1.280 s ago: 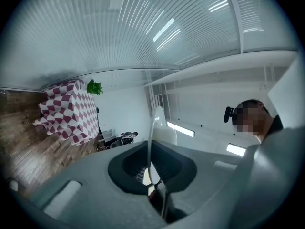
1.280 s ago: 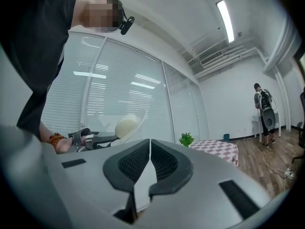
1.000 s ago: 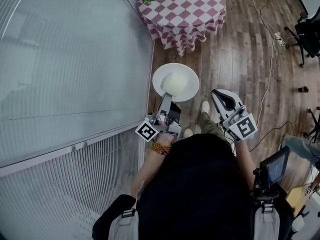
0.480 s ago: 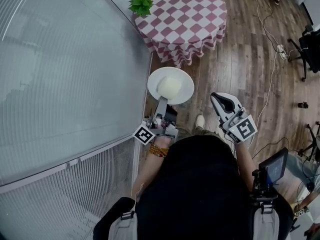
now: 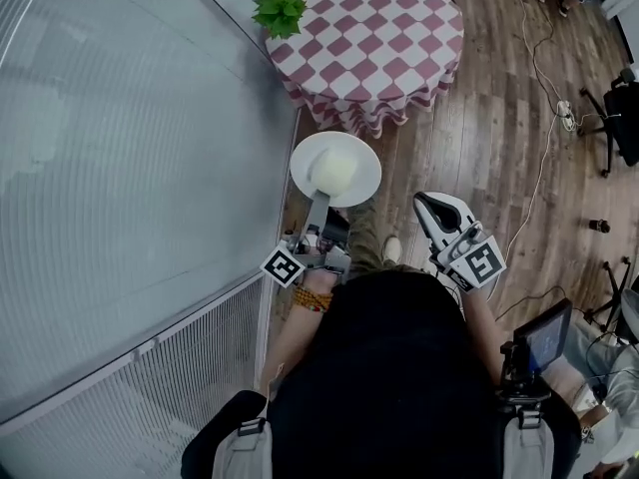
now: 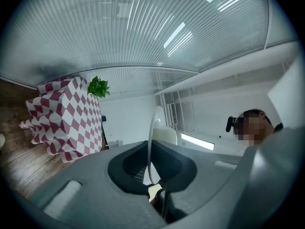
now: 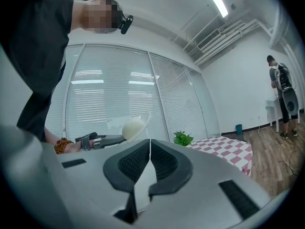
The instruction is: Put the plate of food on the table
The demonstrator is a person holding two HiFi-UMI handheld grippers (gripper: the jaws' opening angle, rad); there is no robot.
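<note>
Head view: left claw (image 5: 319, 201) clamps plate (image 5: 361, 156) rim, level so food (image 5: 334, 172) won't slide, short of tabletop (image 5: 364, 38); right claw (image 5: 425, 204) closed, empty, aside.

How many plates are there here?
1: a round white plate with a pale mound of food, held by its rim in the left gripper, above the wooden floor short of the red-checked table. None seen elsewhere.

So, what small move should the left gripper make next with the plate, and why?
Probably carry it forward, kept level. The left gripper grips the white plate by its rim, and the plate hangs over the wooden floor, short of the checkered table. The pale food sits on it, so a tilt might let it slide.
</note>
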